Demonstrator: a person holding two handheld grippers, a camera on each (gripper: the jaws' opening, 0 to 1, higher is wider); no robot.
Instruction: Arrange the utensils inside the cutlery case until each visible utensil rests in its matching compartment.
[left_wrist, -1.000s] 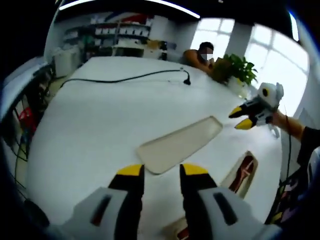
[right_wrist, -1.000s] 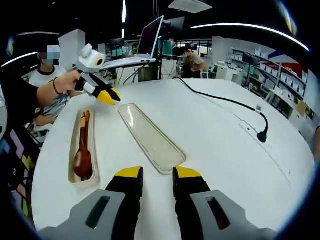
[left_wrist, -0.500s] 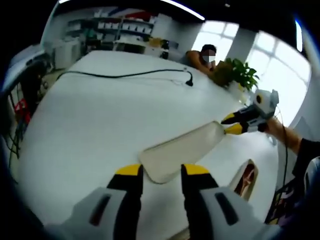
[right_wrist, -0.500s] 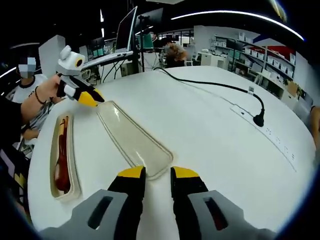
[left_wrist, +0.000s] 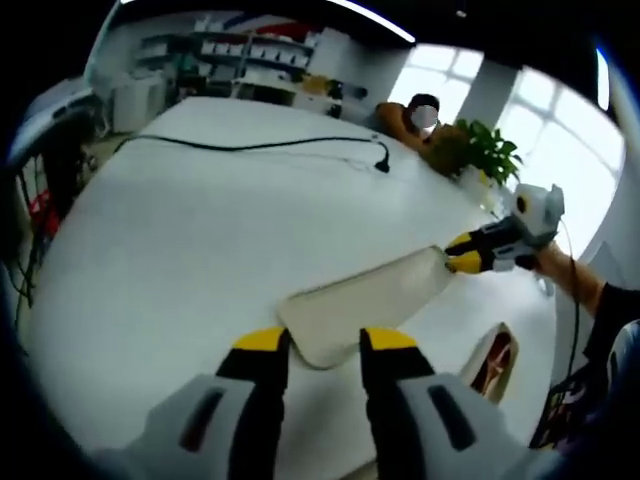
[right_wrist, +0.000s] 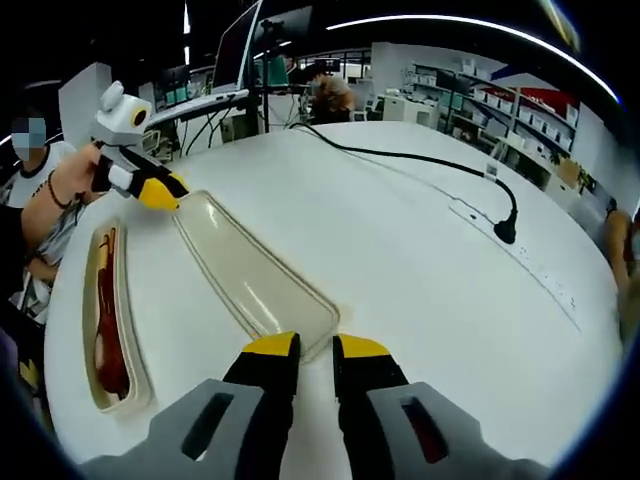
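We judged the task close to its end, taking the long clear lid (right_wrist: 252, 278) as our landmark on the white table (right_wrist: 420, 250). Just beside the lid, on the person's side, lay the open cutlery case (right_wrist: 105, 322), and inside it we could make out reddish-brown wooden utensils (right_wrist: 104, 335) lying lengthwise; whether each sat in its own compartment was too small and blurred for us to tell. The lid was not on the case. In the right gripper view the right gripper (right_wrist: 303, 350) had its yellow-tipped jaws standing a little apart at the near end of the lid, the lid's rim at or just between the tips, though we could not tell whether they actually pinched it. The left gripper (right_wrist: 155, 190) reached the far end of the lid; in the left gripper view its own jaws (left_wrist: 312, 345) likewise stood slightly apart at the lid's (left_wrist: 365, 302) end, contact unclear. There the case (left_wrist: 488, 362) showed beyond the lid. What was left, in our judgement, was lifting the lid at both ends and setting it over the case. A black cable (right_wrist: 420, 165) ran across the table, well apart from the lid. We could read no brand, label or writing anywhere.
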